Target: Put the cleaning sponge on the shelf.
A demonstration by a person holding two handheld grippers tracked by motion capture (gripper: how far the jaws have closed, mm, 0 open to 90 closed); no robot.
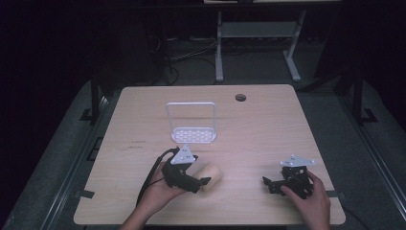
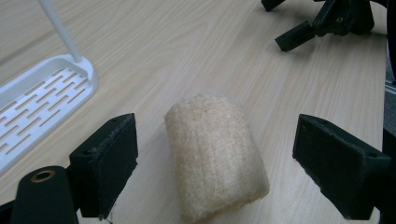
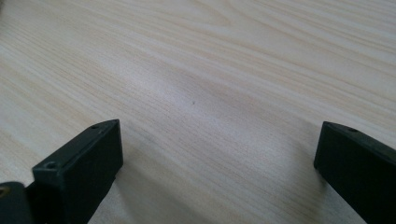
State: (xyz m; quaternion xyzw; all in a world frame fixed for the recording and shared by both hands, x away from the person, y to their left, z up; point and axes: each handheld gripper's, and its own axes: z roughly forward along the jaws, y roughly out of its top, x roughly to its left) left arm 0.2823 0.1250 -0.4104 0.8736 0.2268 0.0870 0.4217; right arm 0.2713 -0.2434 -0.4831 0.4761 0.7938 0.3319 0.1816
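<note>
While the left gripper (image 1: 203, 182) rests low near the front edge of the table (image 1: 258, 129), left of centre, its fingers (image 2: 105, 163) stand wide apart on either side of the loofah roll (image 2: 215, 156). Neither finger touches the roll; a clear gap of bare wood shows on each side in the left gripper view. The roll is a pale beige, coarse-fibred cylinder lying on its side, flat on the table. In the high view it lies just beside the left gripper (image 1: 210, 176), toward the table's front edge.

A white rack (image 1: 191, 123) with a slotted base and an upright wire frame stands behind the roll, nearer the table's middle, and apart from it. Its slotted base appears at the left edge of the left gripper view.

Toward the front right corner, the right gripper (image 1: 273, 184) is held low over bare wood, well apart from the roll. Its fingers (image 3: 86, 163) are spread wide with nothing between them. A round cable hole (image 1: 240, 97) sits near the table's far edge.
</note>
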